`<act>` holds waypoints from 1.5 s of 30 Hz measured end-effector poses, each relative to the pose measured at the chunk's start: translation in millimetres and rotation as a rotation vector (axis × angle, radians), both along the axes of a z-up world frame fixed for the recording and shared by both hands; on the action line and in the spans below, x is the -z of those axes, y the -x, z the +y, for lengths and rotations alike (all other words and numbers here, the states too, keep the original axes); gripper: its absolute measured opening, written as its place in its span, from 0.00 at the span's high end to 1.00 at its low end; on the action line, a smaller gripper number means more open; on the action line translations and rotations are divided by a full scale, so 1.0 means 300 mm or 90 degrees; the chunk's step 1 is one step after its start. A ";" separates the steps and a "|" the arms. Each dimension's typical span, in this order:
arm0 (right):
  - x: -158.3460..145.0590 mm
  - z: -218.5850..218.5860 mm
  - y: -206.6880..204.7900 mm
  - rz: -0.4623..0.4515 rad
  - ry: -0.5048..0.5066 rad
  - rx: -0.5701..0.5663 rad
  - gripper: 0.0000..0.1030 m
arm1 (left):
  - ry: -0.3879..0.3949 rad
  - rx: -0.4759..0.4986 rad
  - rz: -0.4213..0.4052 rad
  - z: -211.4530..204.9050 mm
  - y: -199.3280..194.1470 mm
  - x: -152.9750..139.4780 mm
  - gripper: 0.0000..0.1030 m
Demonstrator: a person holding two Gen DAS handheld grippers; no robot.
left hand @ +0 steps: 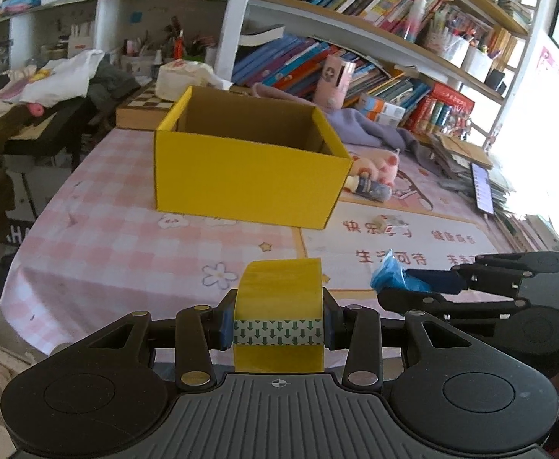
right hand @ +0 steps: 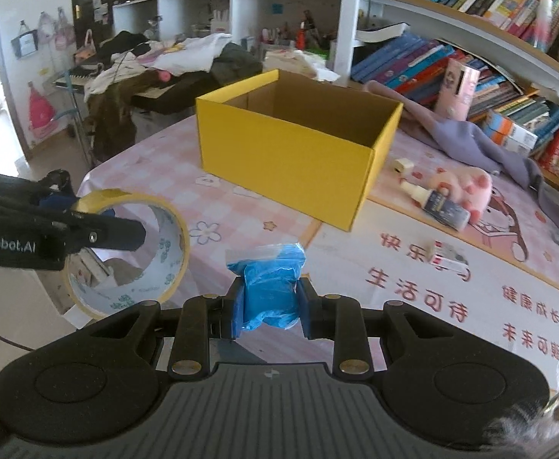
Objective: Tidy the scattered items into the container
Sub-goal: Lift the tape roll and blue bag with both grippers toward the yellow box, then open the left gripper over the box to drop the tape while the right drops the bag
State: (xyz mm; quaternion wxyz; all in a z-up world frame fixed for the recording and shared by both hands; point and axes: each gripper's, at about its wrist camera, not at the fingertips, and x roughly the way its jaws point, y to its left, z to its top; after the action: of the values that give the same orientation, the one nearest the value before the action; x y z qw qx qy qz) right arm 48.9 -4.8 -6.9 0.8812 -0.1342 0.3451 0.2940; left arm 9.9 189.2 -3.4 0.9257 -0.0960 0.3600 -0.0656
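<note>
My left gripper [left hand: 278, 323] is shut on a yellow tape roll [left hand: 281, 290], held upright above the table's near edge; the roll also shows in the right wrist view [right hand: 126, 248]. My right gripper [right hand: 268, 308] is shut on a blue plastic packet [right hand: 268, 287], which also shows in the left wrist view [left hand: 392, 273]. The open yellow cardboard box [left hand: 249, 176] stands ahead on the pink checked tablecloth, and in the right wrist view [right hand: 291, 153] it looks empty. Both grippers are short of the box, side by side.
A glue bottle [right hand: 438, 202] and a pink plush toy [right hand: 467, 187] lie right of the box. A small eraser-like block [right hand: 402, 164] and a small wrapped item [right hand: 449, 258] lie on the mat. A grey cloth [right hand: 482, 145], books and shelves line the back.
</note>
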 end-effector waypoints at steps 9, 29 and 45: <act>0.005 0.063 -0.099 -0.001 -0.021 -0.037 0.75 | -0.034 -0.018 0.003 0.027 -0.079 -0.009 0.62; -0.184 0.138 -0.515 -0.105 -0.087 -0.058 0.75 | -0.106 0.042 -0.107 0.040 -0.508 -0.192 0.62; -0.020 0.384 -1.049 -0.051 0.090 -0.130 0.75 | -0.253 0.110 0.000 0.057 -1.071 -0.038 0.62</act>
State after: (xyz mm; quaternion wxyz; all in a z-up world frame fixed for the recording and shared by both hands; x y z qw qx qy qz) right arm 363.6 110.4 -0.9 0.8479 -0.2421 0.3143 0.3517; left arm 331.2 206.3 7.9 0.9173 0.1199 0.3729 -0.0721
